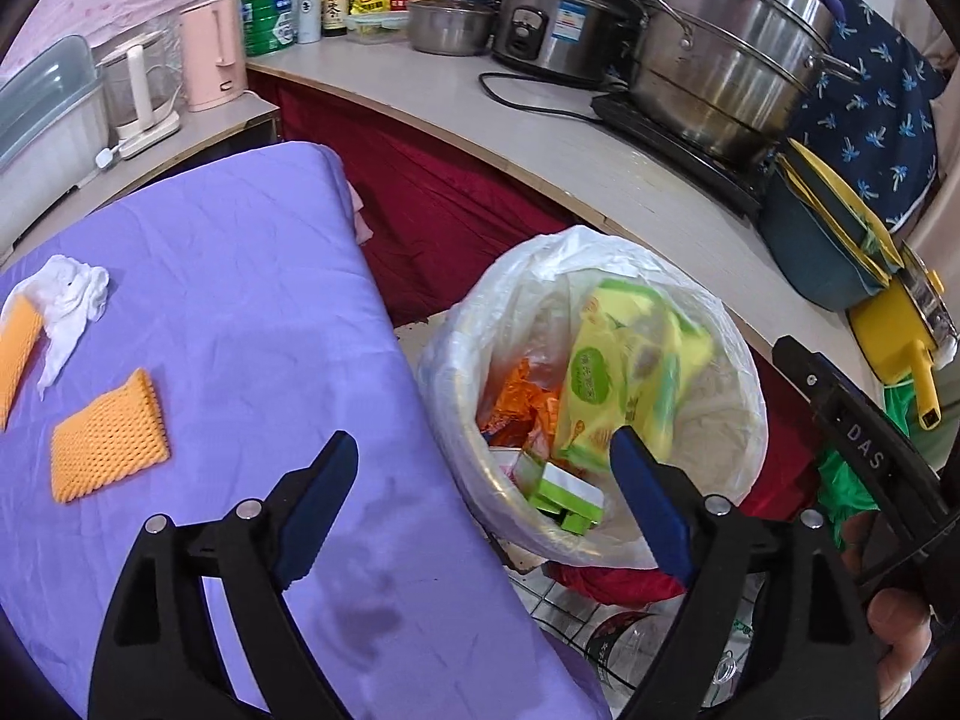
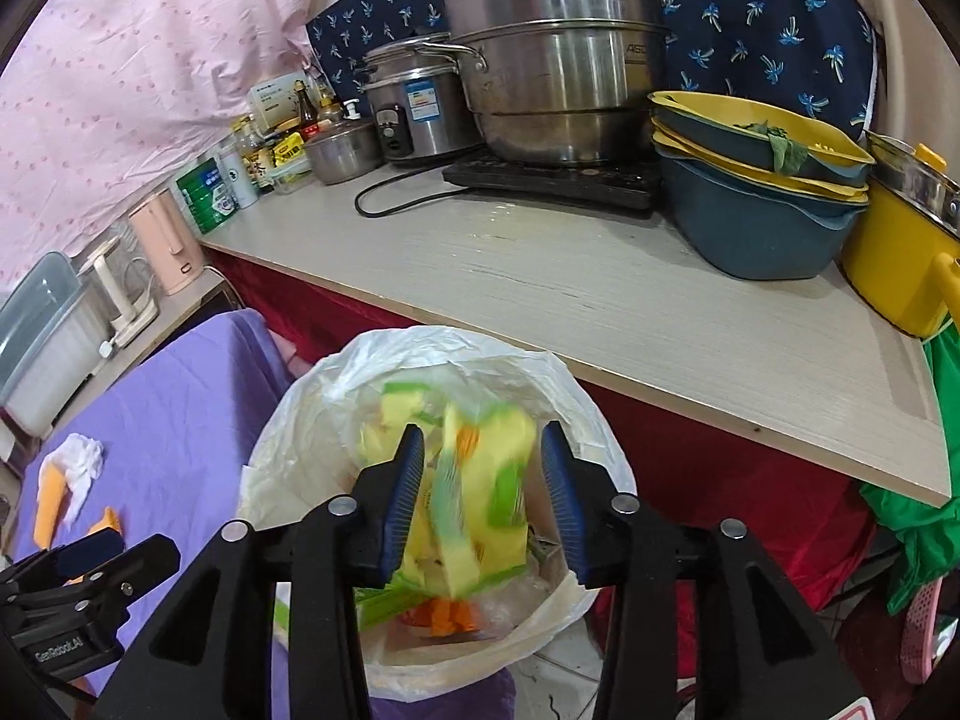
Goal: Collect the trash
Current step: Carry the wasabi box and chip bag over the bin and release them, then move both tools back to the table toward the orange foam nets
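My right gripper (image 2: 483, 498) hangs right over the lined trash bin (image 2: 288, 450), its jaws parted, and the yellow-green wrapper (image 2: 480, 480) shows blurred between them; the pads seem clear of it, so I judge it is dropping in. My left gripper (image 1: 480, 504) is spread wide with nothing in it, straddling the near edge of the purple cloth (image 1: 240, 300) and the bin. Inside the bin already lie an orange wrapper (image 1: 522, 402) and a small green box (image 1: 564, 495). Left on the cloth, to the far left, are a crumpled white tissue (image 1: 66, 294) and two orange foam nets (image 1: 108, 438), so collecting looks roughly half done.
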Demonstrator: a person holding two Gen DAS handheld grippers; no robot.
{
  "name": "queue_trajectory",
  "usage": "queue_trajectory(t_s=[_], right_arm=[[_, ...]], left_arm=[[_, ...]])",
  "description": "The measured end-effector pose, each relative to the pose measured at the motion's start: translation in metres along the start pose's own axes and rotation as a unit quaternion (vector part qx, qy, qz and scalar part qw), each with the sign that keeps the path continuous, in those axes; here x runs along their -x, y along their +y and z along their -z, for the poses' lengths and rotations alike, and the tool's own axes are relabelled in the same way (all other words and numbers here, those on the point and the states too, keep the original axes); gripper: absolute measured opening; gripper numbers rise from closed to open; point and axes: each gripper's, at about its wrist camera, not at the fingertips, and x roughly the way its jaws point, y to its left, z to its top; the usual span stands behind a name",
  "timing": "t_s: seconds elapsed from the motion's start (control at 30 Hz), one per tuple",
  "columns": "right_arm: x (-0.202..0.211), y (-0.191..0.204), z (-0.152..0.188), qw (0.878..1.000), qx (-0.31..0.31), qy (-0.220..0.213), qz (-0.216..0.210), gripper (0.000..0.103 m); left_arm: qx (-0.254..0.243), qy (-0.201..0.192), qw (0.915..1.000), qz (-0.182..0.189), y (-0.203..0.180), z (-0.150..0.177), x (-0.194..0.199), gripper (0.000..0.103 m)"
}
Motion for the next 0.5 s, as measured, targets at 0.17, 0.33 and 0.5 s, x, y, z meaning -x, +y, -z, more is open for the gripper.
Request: queue_trajectory(t_s=[0.17, 0.33, 0.5], right_arm=[[0.011, 0.005, -0.003, 1.0, -0.004, -0.007, -0.01, 0.049], [0.02, 0.013, -0.005, 1.0, -0.003, -0.012, -0.017, 0.049], [0.031, 0.029, -0.003, 0.999, 0.01, -0.015, -0.028, 0.05]], left_arm=[[0.002, -0.009, 0.9999, -0.004, 0.006, 0.0, 0.007, 0.082], [0.002, -0.022, 0.9997, -0.011, 0.011, 0.001, 0.018, 0.082], [0.004, -0.035, 0.9991, -0.023, 0.023, 0.004, 0.031, 0.082]])
